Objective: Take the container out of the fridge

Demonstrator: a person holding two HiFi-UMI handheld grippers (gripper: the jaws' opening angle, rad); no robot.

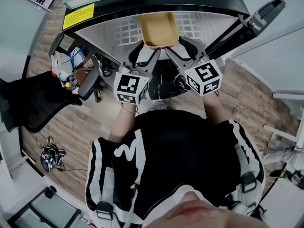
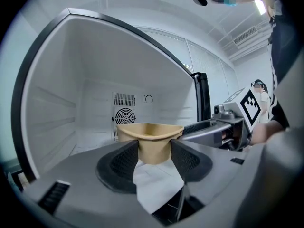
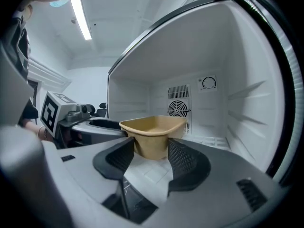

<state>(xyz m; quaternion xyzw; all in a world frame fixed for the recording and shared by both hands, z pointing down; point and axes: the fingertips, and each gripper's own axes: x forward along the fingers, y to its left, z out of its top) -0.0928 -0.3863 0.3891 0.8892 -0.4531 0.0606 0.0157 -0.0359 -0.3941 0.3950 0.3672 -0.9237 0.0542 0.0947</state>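
The left tongs [image 2: 154, 150] are closed on the near-left corner of the tan container [image 2: 149, 129], pads touching its walls. The container is in the open mouth of the fridge [image 2: 90, 65], over the white floor inside; it cannot be told if it rests there or is lifted. Its long axis runs away from the person, into the fridge. The right tongs [image 3: 151, 152] grip the near-right corner, so both are equally near. The yellow label [image 1: 78, 16] on the fridge top carries print too small to read.
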